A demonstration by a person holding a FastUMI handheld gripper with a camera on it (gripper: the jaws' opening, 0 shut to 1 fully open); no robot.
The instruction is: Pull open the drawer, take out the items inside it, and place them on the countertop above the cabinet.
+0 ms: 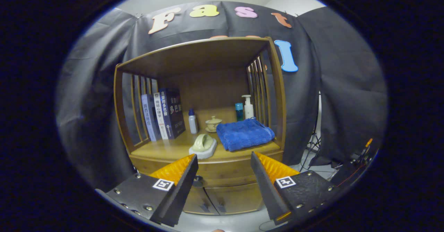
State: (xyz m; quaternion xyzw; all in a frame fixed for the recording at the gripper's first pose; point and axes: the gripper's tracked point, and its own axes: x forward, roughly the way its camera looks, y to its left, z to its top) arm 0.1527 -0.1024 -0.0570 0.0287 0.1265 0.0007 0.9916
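A wooden cabinet (277, 96) stands ahead against the black cloth. Its drawer (225, 171) sits shut below the countertop (166, 150), level with my fingertips, with a small dark knob (197, 181) beside the left finger. My gripper (223, 164) hangs open a short way in front of the drawer, nothing between its orange-backed fingers (180, 176). On the countertop lie a folded blue towel (244, 134) and a pale green cup on a white block (204, 145). The drawer's contents are hidden.
At the back of the countertop stand several books (163, 116), a small white bottle (193, 121), a lidded ceramic cup (213, 123), a teal bottle (239, 111) and a pump bottle (248, 107). Two cabinet doors (222, 200) lie below the drawer. A stand and cables (314, 145) sit to the right.
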